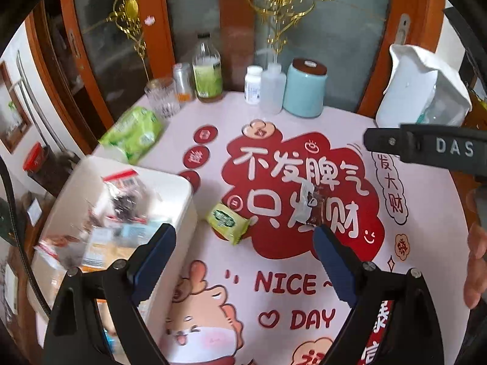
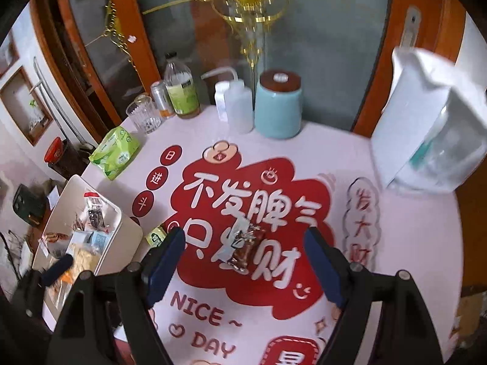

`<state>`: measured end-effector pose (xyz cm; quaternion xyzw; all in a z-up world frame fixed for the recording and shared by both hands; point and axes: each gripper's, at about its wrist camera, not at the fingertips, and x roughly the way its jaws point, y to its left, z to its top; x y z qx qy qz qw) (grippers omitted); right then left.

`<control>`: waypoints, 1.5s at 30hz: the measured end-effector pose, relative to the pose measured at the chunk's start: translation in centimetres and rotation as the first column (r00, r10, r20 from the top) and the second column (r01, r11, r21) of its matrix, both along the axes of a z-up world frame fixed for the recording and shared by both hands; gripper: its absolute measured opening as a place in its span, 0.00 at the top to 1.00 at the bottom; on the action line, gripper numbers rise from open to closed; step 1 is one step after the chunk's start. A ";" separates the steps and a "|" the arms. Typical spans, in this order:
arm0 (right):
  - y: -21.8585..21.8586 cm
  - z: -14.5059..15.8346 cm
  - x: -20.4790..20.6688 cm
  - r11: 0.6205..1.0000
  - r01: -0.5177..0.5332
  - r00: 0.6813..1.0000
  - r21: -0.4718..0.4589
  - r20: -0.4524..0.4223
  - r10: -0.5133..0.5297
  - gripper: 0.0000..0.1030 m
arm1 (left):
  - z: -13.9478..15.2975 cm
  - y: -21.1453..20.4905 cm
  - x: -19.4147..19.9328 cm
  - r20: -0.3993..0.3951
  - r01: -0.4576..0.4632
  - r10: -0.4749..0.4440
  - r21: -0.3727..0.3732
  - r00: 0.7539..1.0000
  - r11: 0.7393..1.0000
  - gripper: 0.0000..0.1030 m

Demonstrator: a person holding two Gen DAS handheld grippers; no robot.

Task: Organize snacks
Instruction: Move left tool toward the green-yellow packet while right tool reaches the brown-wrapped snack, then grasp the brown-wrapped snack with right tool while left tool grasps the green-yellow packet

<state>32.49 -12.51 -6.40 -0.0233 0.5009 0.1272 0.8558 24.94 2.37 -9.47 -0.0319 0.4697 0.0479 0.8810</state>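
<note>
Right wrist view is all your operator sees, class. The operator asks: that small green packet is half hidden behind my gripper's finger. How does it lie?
Observer: The small green packet lies flat and whole, close beside the white box. It is left of the brown snack and apart from it.
Operator: Is the left gripper carrying anything?
Observer: No. The left gripper is open and empty, and its fingers frame the green packet.
Operator: Anything else beyond my frame?
Observer: A person's hand shows at the right edge of the left wrist view.
</note>
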 end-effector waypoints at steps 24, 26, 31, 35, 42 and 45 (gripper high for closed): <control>4.0 -16.1 4.1 0.980 -0.135 0.968 -0.144 -0.228 0.100 0.58 | -10.3 -3.2 3.4 0.062 -0.203 0.195 0.169 0.979 0.964 0.11; 3.5 -16.0 3.6 0.980 -0.147 0.967 -0.137 -0.226 0.114 0.61 | -10.4 -3.3 3.5 0.060 -0.203 0.196 0.161 0.979 0.966 0.11; 0.1 -15.6 3.4 0.993 -0.073 0.974 -0.090 -0.220 0.051 0.62 | -10.7 -3.9 4.3 0.050 -0.192 0.186 0.169 0.981 0.967 0.11; -3.3 -15.7 3.5 1.000 0.005 0.974 -0.022 -0.228 -0.010 0.62 | -11.0 -3.2 5.1 0.039 -0.239 0.235 0.168 0.971 0.956 0.11; -6.2 -15.7 3.0 0.999 0.047 0.970 0.019 -0.238 -0.041 0.63 | -12.6 -0.4 7.0 -0.068 -0.374 0.384 0.131 0.921 0.918 0.11; -6.3 -15.7 2.9 0.999 0.047 0.970 0.018 -0.238 -0.041 0.63 | -13.6 0.1 7.9 -0.114 -0.419 0.434 0.135 0.894 0.898 0.11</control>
